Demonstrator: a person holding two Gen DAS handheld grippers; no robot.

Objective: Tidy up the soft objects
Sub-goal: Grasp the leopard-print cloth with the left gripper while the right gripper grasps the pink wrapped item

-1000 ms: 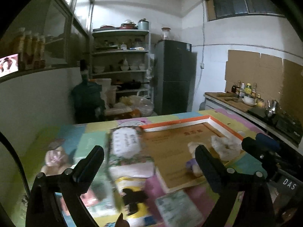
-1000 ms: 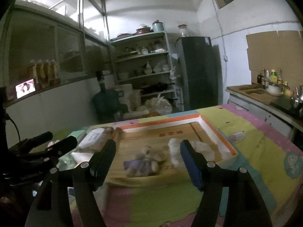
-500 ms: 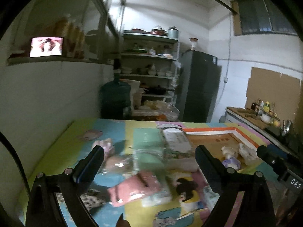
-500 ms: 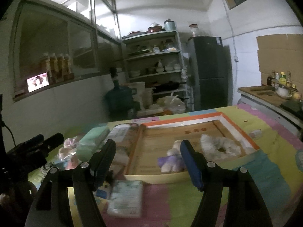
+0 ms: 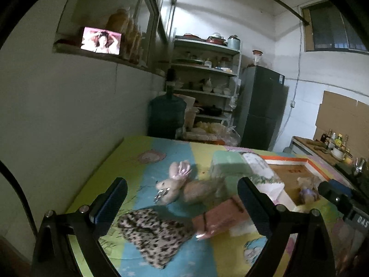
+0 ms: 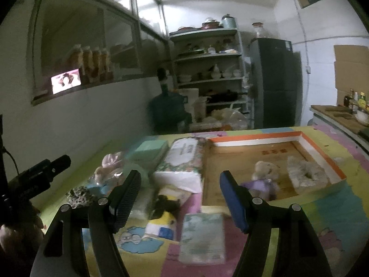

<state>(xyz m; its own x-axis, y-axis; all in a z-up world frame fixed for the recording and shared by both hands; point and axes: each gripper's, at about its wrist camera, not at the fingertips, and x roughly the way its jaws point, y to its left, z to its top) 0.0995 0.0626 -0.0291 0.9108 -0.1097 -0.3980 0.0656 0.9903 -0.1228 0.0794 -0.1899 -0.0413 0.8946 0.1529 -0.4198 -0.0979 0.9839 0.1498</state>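
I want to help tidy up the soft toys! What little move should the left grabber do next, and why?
Probably ease the open left gripper forward and down onto the plush bunny. The bunny lies loose on the mat, straight ahead between the fingers, while the orange-rimmed tray already holds a small bear and a fluffy white thing. Nothing is gripped yet.

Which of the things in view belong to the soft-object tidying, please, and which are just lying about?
Job:
- plush rabbit
- leopard-print cloth
- small teddy
- white fluffy item
- orange-rimmed tray
- tissue pack

Lying about:
- water jug
- fridge
- shelves
- lit screen
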